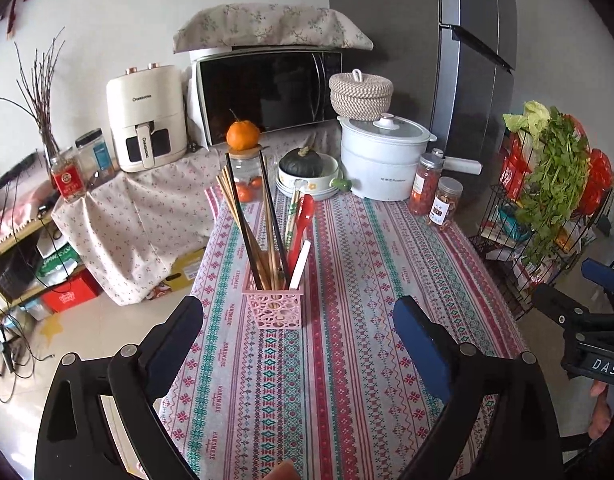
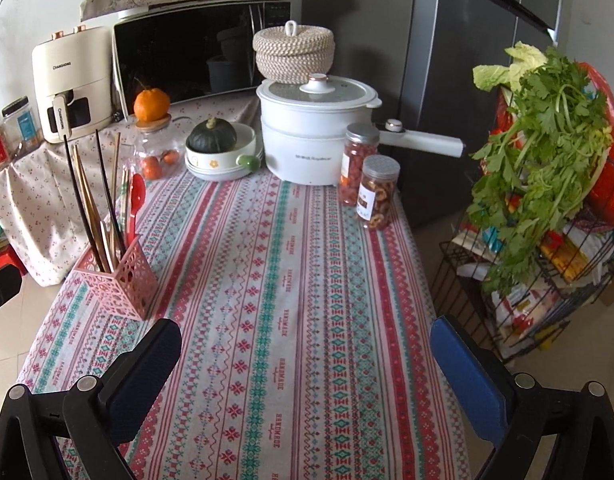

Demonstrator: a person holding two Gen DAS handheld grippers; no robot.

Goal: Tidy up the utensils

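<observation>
Fingers (image 1: 179, 320) spread wide, tilted over tablecloth (image 1: 347, 280)

White pot (image 2: 315, 136) beside two jars (image 2: 369, 176); squash (image 2: 211, 135) in bowl; microwave (image 2: 195, 52) behind.

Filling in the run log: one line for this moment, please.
left claw: open, empty | right claw: open, empty | utensils: upright in pink holder | loose on tablecloth: none

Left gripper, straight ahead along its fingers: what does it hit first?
Likely the pink utensil holder, centred just beyond the open left gripper. Pointing downward, it might meet the tablecloth first; depth is unclear.
</observation>
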